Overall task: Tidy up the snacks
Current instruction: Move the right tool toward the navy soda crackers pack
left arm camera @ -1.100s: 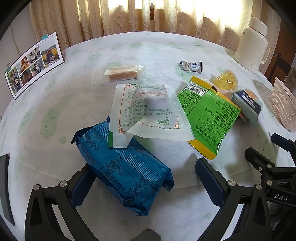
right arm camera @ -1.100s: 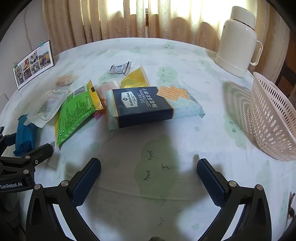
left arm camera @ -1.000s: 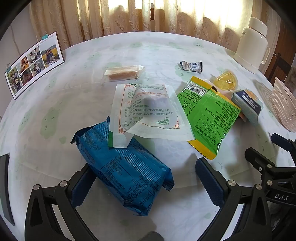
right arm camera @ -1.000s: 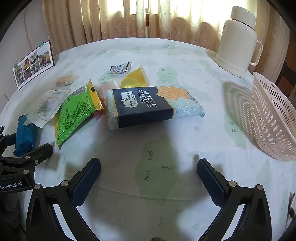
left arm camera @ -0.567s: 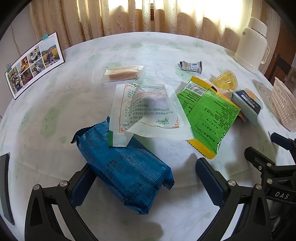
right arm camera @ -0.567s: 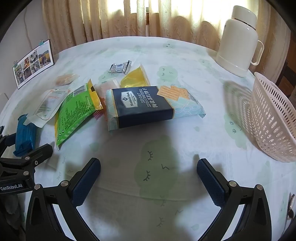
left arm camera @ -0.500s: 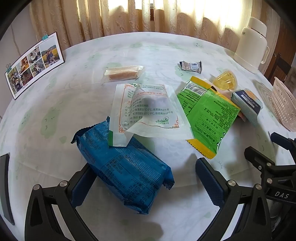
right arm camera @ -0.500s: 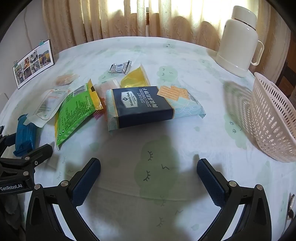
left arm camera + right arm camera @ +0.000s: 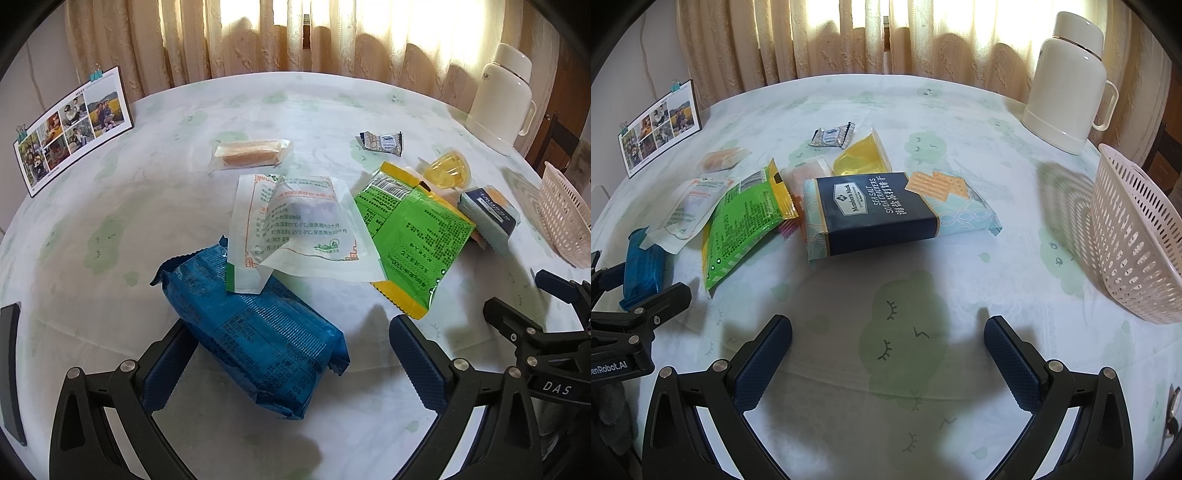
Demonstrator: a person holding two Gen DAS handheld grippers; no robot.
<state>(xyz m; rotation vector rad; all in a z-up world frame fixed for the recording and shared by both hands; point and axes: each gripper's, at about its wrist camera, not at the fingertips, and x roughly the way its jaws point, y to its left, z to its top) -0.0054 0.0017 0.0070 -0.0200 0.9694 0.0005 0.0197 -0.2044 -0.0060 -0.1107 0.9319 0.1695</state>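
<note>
Snacks lie loose on the bench, left of the basket [image 9: 1134,236], which we take as the goal. Nearest, the blue pack [image 9: 255,343] sits between the spread fingers of our left hand-held gripper [image 9: 291,354]; it looks plump, crinkly and slick, so we would pinch across its middle, not the crimped ends. Our right hand-held gripper [image 9: 886,354] is spread too, empty over bare cloth. Beyond, the cracker pack [image 9: 886,214] is closest to the basket; probably stiff but brittle inside, best held lightly across its short width. The white pouch [image 9: 295,225] and green bag [image 9: 406,240], farther from the basket, look limp and light.
</note>
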